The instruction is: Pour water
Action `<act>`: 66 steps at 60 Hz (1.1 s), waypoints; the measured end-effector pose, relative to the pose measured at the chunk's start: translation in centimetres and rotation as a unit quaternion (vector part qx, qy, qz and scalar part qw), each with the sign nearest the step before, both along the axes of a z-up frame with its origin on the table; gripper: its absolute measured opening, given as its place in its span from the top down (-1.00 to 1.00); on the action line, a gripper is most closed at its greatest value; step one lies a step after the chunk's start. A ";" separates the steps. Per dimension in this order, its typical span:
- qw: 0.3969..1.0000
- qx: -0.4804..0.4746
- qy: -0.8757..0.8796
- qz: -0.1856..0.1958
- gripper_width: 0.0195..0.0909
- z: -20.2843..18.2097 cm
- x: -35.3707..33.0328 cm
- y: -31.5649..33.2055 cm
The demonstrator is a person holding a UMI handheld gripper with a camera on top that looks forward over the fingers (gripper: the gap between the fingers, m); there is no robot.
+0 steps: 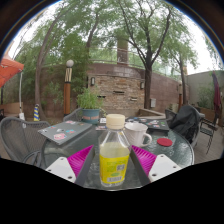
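Outdoor patio, round glass-topped metal table [40,150] with mesh-look rim. Clear plastic bottle with yellow label and pale cap [114,153] upright between gripper [114,160] fingers, magenta ribbed pads [80,158] flanking label at both sides; contact vs. small gap not resolvable, so grip state cannot tell. Beyond bottle: white ceramic mug with handle [135,134], glossy. Right of mug: red round lid-like disc [165,144], flat. Left: flat grey rectangular tablet-like slab [64,131]. Teal pot with green leafy plant [90,108] behind. Black bag [186,122] on chair at right. Brick wall [120,90] and trees in background.
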State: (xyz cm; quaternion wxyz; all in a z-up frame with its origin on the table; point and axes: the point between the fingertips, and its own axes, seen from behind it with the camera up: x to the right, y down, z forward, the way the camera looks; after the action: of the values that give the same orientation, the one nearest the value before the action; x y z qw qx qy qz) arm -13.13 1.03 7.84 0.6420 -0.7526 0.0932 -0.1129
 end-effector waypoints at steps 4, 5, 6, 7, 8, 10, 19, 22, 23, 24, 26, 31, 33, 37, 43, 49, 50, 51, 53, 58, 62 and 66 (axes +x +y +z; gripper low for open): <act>1.000 -0.007 0.009 0.012 0.08 -1.0 -0.3 1.6; 1.000 -0.014 0.015 0.013 0.14 -1.6 -0.3 1.7; 1.000 -0.012 0.020 0.009 0.16 -1.7 -0.2 1.7; 1.000 -0.007 0.024 0.004 0.16 -1.6 -0.1 1.6; 1.000 -0.002 0.025 0.002 0.20 -1.5 -0.1 1.6; 1.000 0.005 0.022 0.004 0.24 -1.7 0.1 1.3; 0.999 -0.004 -0.022 0.040 0.52 -1.0 -2.5 1.2; 0.997 0.008 -0.024 0.075 0.52 0.2 -4.8 1.7; 0.996 0.013 -0.022 0.083 0.52 0.9 -5.3 2.0; 0.996 0.018 -0.017 0.090 0.52 1.7 -5.9 2.3; 0.994 0.030 0.002 0.104 0.52 3.5 -7.1 3.7; 0.986 0.073 0.083 0.126 0.51 8.2 -8.7 7.6; 0.979 0.085 0.131 0.128 0.52 9.3 -7.0 8.6; 0.951 0.111 0.255 0.134 0.52 10.3 -5.1 11.8; 0.835 0.129 0.513 0.150 0.52 9.6 -2.9 13.8; 0.681 0.144 0.700 0.157 0.52 10.0 -0.4 14.7; 0.658 0.142 0.724 0.147 0.52 9.7 0.1 15.1; 0.636 0.139 0.746 0.138 0.53 9.6 0.6 15.5; 0.601 0.141 0.776 0.130 0.53 9.5 1.4 15.6; 0.513 0.146 0.837 0.125 0.52 9.3 2.4 15.6; 0.459 0.150 0.866 0.128 0.52 9.4 3.1 15.6; 0.449 0.153 0.872 0.120 0.52 8.9 3.0 15.6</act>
State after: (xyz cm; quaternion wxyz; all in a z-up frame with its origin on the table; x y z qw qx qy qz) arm -10.09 16.62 16.73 0.3359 -0.3491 0.5286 0.6970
